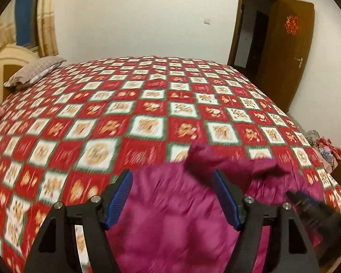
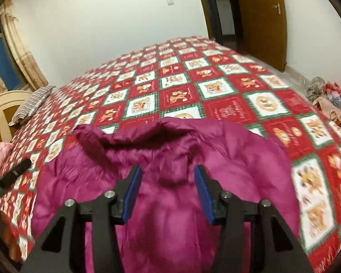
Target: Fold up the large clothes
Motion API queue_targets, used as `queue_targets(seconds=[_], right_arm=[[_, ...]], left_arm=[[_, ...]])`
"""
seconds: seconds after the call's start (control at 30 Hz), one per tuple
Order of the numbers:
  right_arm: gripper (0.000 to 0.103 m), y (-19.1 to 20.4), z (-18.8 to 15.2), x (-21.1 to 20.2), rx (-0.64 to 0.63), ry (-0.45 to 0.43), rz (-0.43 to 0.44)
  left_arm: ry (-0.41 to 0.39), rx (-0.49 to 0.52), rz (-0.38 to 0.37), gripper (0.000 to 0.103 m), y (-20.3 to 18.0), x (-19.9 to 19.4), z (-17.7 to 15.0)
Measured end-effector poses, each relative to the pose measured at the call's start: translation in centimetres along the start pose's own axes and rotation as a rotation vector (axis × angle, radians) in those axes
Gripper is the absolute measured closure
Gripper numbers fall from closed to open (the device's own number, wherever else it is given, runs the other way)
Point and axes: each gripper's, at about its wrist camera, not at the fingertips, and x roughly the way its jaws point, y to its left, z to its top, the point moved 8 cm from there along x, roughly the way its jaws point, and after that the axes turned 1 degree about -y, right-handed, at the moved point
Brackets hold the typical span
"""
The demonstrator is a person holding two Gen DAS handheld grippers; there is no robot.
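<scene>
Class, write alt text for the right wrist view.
A magenta padded jacket lies on a red-and-white patterned bedspread, seen past the open right tool above it. A striped pillow lies far left; a wooden door stands behind.

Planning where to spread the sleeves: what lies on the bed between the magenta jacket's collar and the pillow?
Only bare patterned bedspread lies between the magenta jacket and the pillow, clearest in the right wrist view.
</scene>
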Motion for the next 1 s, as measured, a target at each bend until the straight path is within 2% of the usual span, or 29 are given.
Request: queue_targets(seconds=[0.1,0.17,0.23,0.3,0.37,0.4,0.43,0.47,0.5,0.6,0.7,0.8,0.93,1.0], right_arm=[[0.056,-1.3,-2.4,4.0,-0.060,0.080,-0.092],[0.058,-1.9,-2.9,4.0,-0.066,0.034,-0.069],[0.058,-2.2,-3.1,3.8,-0.049,0.026,-0.044],[0.057,-2.3,-3.2,3.6,-0.041,0.015,-0.032],[0.057,-2.6,-3.3,3.4,-0.034,0.007,-0.020],[0.057,-2.5,-3.2,3.5,-0.029,0.005,-0.014],[0.057,-2.5,-3.2,3.4,-0.026,0.004,-0.010],[0.057,-2.5,-3.2,3.3,-0.023,0.002,-0.007],[0.057,-2.4,-3.1,3.2,-0.019,0.001,-0.003],[0.057,-2.4,-2.9,3.3,-0.008,-0.001,0.010],[0.057,-2.3,-2.9,3.3,-0.013,-0.001,0.004],[0.057,-2.3,-3.0,3.3,-0.020,0.001,-0.002],[0.057,-2.6,-2.7,2.3,0.006,0.008,0.005],[0.057,-2.8,-1.1,0.2,0.025,-0.064,-0.014]], left_arm=[[0.001,0.023,-0.013,0.030,-1.9,2.1,2.6],[0.019,0.018,-0.004,0.030,-2.7,3.8,3.8],[0.081,0.034,0.005,0.030,-3.7,6.2,4.0],[0.157,0.052,0.044,0.030,-4.1,8.5,2.9],[0.184,0.097,0.085,0.030,-4.3,9.3,0.7],[0.186,0.149,0.131,0.032,-4.2,9.4,-0.7],[0.184,0.192,0.177,0.043,-3.8,9.2,-1.9],[0.181,0.219,0.206,0.049,-3.2,8.8,-3.3],[0.190,0.214,0.218,0.055,-2.4,8.5,-4.6],[0.226,0.102,0.219,0.056,0.8,8.5,-7.1],[0.188,0.046,0.196,0.056,1.9,8.4,-8.2],[0.119,0.053,0.221,0.056,1.7,8.1,-9.1],[0.110,-0.008,0.173,0.056,2.3,8.2,-9.3],[0.106,-0.014,0.166,0.056,2.3,8.2,-9.3]])
